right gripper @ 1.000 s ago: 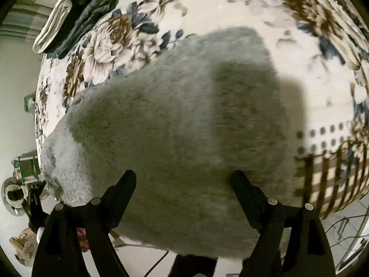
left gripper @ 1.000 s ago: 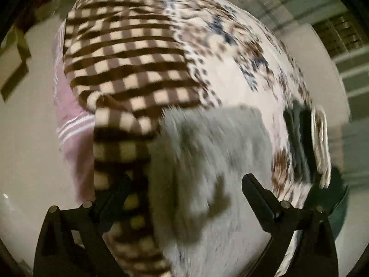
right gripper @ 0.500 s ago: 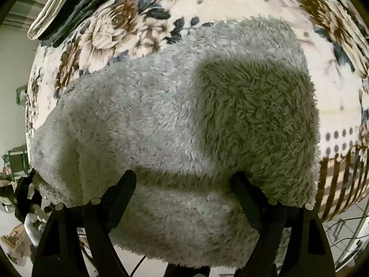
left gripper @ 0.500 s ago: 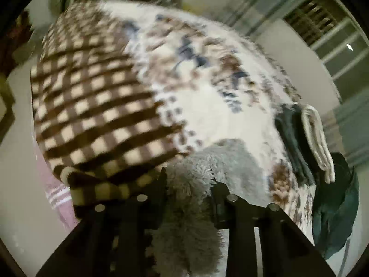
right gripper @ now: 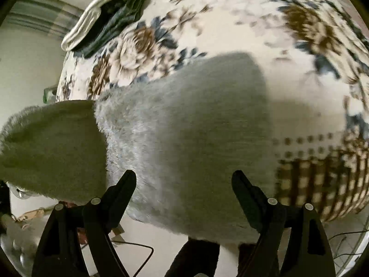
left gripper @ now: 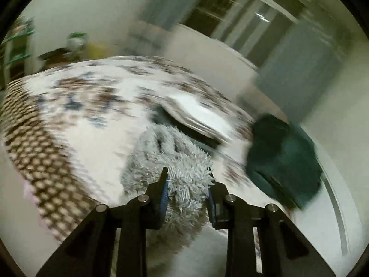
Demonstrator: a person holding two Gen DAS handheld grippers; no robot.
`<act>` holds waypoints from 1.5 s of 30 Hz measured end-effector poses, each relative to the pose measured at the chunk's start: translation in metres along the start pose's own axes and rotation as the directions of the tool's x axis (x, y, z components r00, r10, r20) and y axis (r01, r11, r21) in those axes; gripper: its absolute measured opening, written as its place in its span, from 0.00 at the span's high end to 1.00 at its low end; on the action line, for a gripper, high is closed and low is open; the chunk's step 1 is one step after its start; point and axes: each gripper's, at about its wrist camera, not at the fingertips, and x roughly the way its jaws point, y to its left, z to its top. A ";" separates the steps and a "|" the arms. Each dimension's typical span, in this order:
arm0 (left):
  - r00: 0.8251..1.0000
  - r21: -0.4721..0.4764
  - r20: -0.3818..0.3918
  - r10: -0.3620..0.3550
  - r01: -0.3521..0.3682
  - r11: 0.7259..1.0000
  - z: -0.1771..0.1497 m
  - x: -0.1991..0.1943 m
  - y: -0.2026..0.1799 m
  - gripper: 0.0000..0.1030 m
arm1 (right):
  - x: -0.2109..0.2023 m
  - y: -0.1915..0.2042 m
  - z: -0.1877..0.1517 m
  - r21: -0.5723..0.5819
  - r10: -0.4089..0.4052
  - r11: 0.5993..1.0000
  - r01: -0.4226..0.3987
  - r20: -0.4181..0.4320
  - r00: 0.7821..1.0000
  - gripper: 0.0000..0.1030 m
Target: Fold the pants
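Observation:
The pants are grey and fluffy (right gripper: 184, 124) and lie on a bed with a floral cover (right gripper: 253, 23). My left gripper (left gripper: 188, 180) is shut on a bunched end of the pants (left gripper: 184, 168) and holds it raised above the bed. In the right wrist view that raised end hangs at the left (right gripper: 50, 147). My right gripper (right gripper: 183, 180) is open just above the near edge of the pants and holds nothing.
A stack of folded dark and cream clothes (right gripper: 108, 13) lies at the bed's far corner, also seen in the left wrist view (left gripper: 196, 117). A dark green bag (left gripper: 283, 159) sits beside the bed. A brown checked blanket (right gripper: 322, 184) covers one bed end. Cables lie on the floor (right gripper: 138, 254).
My left gripper closed on the end of the pants and lifted it, tilting up toward the far wall. The right gripper stayed open and nearly still.

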 end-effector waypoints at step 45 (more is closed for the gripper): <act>0.760 0.261 -0.557 0.336 -0.224 0.939 -0.119 0.196 0.021 0.03 | 0.003 -0.194 0.045 0.379 0.285 0.876 -0.298 0.090 0.954 0.27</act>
